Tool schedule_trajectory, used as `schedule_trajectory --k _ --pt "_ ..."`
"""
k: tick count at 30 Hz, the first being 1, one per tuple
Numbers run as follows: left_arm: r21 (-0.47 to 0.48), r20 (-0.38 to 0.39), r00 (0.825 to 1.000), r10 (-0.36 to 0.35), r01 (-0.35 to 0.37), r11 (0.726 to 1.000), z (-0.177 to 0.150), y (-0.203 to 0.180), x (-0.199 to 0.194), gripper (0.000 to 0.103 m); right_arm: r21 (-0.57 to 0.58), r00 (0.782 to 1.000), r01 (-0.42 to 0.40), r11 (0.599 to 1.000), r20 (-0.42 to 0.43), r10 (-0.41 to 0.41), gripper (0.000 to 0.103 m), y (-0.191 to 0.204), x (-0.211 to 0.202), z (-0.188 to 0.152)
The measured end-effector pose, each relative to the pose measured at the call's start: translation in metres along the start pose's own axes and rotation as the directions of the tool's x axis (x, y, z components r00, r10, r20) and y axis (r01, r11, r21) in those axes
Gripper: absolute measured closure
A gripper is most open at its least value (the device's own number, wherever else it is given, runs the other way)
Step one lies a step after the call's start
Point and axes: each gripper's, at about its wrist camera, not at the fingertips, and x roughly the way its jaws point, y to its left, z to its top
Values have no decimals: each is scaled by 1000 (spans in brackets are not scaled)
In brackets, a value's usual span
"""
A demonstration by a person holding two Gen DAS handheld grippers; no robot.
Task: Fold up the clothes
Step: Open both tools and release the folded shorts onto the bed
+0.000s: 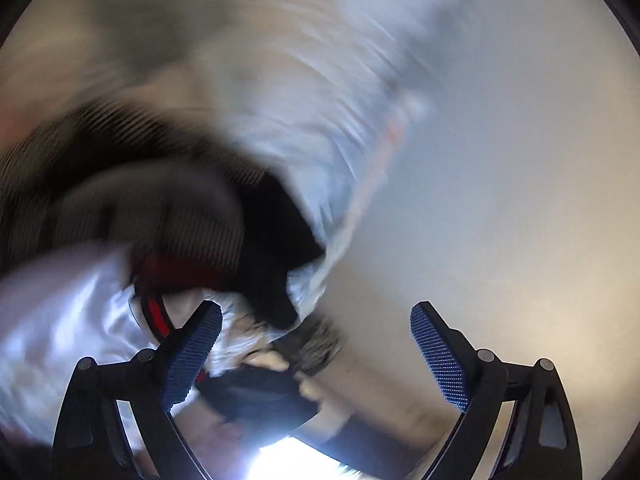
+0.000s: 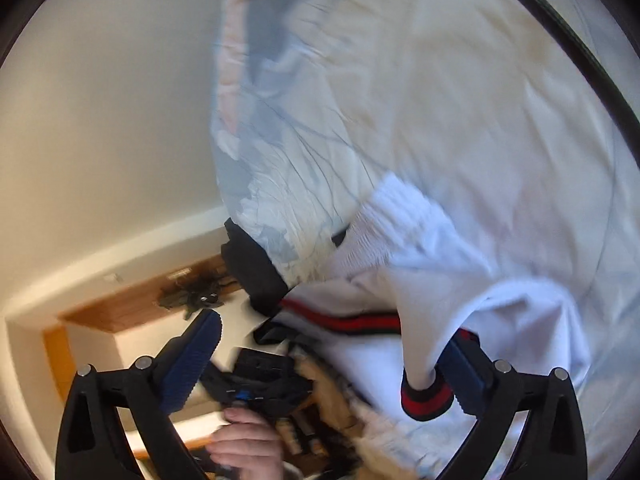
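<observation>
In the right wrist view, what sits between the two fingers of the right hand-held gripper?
The white garment with its red-striped cuff by the right finger, and the person's other hand lower down; the pads grip nothing.

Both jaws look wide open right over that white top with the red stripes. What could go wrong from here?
1. The white garment lies bunched, its red-and-black cuff beside one finger of the open right gripper; closing now might snag only the cuff.
2. The left view is badly blurred, so the open left gripper could grab the dark striped fabric instead.
3. The two grippers are close together, and the hand on the other tool shows between the right jaws; they might collide.
</observation>
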Motion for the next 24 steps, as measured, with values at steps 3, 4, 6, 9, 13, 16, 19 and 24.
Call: schedule_trajectory --k 3,4,6,9,13,16,19,24 --pt "1 45 998 -42 42 999 -2 1 -11 9 103 998 -48 994 48 44 0 -1 -4 -5" --pt "-4 48 995 -85 85 996 -7 2 -17 9 134 997 -75 988 45 70 0 -1 -4 -8" --pt "-25 23 987 -157 158 987 -14 1 -24 9 169 996 -90 981 19 88 0 1 -2 -12" --pt "59 -25 981 -191 192 980 -32 -11 -37 9 85 999 36 996 -8 -36 0 16 -3 -16" --pt "426 -55 998 12 13 905 -78 -12 -49 9 -100 953 302 948 44 -299 0 37 -3 -17" --pt "727 244 946 214 -325 605 -124 24 -66 9 -265 889 452 852 56 -454 0 48 12 -24" --pt "778 478 842 250 -538 324 -136 62 -60 9 -482 822 555 678 196 -534 0 67 17 -50" --pt "737 660 673 334 -665 -119 -143 79 -22 9 -614 751 653 444 448 -485 0 64 2 -115"
